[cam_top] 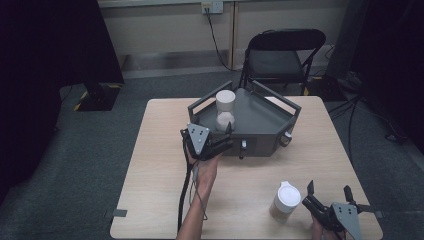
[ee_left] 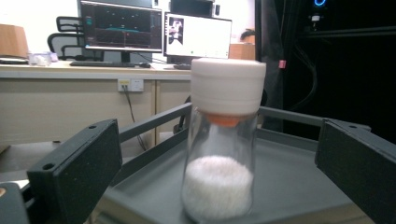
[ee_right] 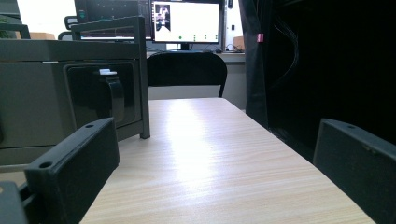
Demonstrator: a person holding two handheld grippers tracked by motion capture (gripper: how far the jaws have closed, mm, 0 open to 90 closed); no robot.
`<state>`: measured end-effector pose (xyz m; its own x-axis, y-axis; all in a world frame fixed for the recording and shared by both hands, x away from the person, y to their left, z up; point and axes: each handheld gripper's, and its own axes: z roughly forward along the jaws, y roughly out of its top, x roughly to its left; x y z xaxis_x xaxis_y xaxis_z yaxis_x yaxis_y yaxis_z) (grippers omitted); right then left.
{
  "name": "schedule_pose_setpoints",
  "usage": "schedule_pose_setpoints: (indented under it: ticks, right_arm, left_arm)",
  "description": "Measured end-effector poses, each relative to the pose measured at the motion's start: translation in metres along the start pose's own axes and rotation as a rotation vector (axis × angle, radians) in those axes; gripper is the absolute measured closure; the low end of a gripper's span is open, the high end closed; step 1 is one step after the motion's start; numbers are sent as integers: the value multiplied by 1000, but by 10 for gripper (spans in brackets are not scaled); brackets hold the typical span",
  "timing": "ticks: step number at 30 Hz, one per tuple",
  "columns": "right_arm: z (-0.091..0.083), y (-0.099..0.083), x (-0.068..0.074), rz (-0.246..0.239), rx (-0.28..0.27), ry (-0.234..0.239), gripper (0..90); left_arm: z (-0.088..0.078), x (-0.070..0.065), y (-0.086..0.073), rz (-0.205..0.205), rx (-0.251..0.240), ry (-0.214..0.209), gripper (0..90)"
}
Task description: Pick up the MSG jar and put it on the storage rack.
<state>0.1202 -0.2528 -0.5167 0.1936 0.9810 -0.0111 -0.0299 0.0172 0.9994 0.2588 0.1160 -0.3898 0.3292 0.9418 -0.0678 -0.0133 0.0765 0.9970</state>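
The left gripper (cam_top: pixel 223 136) is held with jaws spread either side of a white-capped jar (ee_left: pixel 223 140), apparently not touching it, on the grey tray (cam_top: pixel 265 117). The right gripper (cam_top: pixel 328 191), jaws also spread, is kept just beside a second jar (cam_top: pixel 285 201) on the surface (cam_top: pixel 160 165).

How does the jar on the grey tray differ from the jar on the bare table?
The tray jar stands on the grey tray, between the open left gripper fingers; the table jar stands on the table, beside the open right gripper. Both are upright with white lids.
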Motion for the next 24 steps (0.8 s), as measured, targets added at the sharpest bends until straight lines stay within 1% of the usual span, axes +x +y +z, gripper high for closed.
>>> schedule_pose_setpoints:
  ticks: [4,7,10,11,12,15,23,24]
  right_arm:
    - [0,0,0,0,0,0,0]
    - [0,0,0,-1,1,0,0]
    - [0,0,0,0,1,-1,0]
    - [0,0,0,0,1,-2,0]
    - [0,0,0,0,1,-2,0]
    - [0,0,0,0,2,-2,0]
    - [0,0,0,0,2,-2,0]
    - [0,0,0,0,2,-1,0]
  left_arm:
    - [-9,2,-3,-13,3,8,1]
    - [-16,5,-3,-21,3,7,1]
    - [-25,4,-4,-5,-9,12,1]
    - [-28,2,-3,0,0,21,1]
    - [-31,2,-6,7,-9,24,0]
    - [-40,1,-12,6,-19,27,2]
    - [-60,-1,-29,2,-17,56,2]
    - [-62,-2,-32,8,-17,61,2]
